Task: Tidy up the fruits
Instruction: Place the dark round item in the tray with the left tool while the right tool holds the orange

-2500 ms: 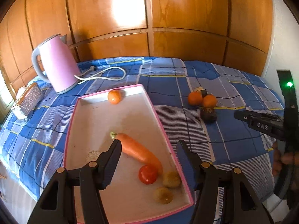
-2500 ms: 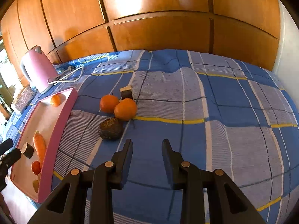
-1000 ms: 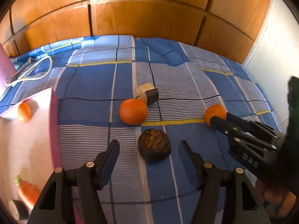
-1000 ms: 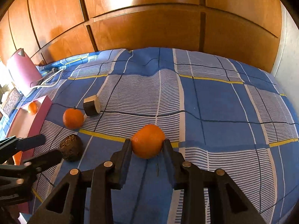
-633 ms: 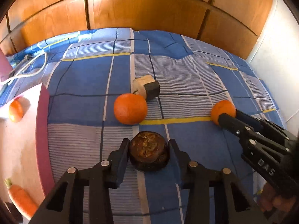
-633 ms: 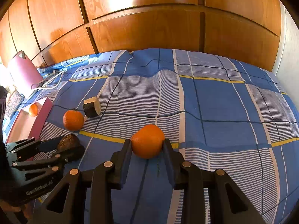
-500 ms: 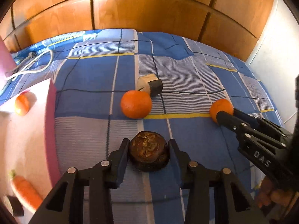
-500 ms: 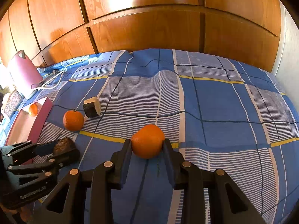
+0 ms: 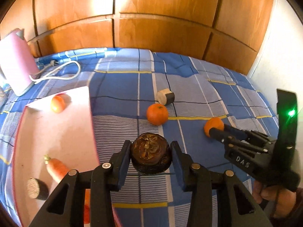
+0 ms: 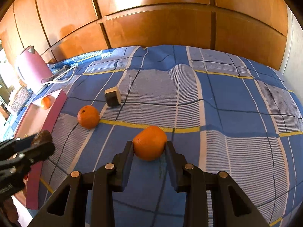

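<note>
We are clamping the left gripper on the dark fruit just beside the tray edge, seemingly lifted; the right gripper is clamping an orange farther off.

left tongs closed on the dark fruit, lifted off the blanket, nearer the tray

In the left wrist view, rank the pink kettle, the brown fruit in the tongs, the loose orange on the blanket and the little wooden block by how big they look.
Largest to smallest as they look:
1. pink kettle, partly cut off by the frame
2. brown fruit, though it is nearest the camera, so it looks enlarged
3. loose orange
4. wooden block
</note>
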`<state>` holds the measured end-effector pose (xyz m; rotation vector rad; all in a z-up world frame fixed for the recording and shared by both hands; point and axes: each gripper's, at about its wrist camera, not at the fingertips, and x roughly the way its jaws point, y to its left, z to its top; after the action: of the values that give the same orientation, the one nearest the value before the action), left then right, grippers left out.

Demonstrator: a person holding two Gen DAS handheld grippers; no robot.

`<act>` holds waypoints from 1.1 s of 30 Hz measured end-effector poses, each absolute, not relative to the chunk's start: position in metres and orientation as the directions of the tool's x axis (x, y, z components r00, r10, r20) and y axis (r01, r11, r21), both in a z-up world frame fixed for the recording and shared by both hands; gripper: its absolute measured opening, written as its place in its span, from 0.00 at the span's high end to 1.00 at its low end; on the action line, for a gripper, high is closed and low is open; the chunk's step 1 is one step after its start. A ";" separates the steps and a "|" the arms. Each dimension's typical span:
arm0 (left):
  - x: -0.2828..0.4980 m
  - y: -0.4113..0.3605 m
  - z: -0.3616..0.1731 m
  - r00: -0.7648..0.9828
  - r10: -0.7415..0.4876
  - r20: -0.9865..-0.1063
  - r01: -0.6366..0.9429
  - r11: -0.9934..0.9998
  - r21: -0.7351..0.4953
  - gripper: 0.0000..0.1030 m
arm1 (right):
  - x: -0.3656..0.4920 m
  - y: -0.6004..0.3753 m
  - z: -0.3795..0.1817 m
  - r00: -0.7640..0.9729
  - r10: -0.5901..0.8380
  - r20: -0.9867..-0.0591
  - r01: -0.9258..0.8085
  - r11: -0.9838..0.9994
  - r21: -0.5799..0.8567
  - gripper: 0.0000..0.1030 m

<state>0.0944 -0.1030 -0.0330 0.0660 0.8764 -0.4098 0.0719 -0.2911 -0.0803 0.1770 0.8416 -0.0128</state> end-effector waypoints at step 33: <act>0.123 0.073 -0.033 0.665 -0.034 -0.746 -0.028 0.997 -0.071 0.58 | 0.078 -0.264 -0.079 0.651 -0.030 -0.758 0.026 1.000 -0.016 0.68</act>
<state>0.1227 0.0734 -0.0329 -0.0786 0.8430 -0.0033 0.0781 -0.2636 -0.0793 -0.0039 0.8608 -0.0318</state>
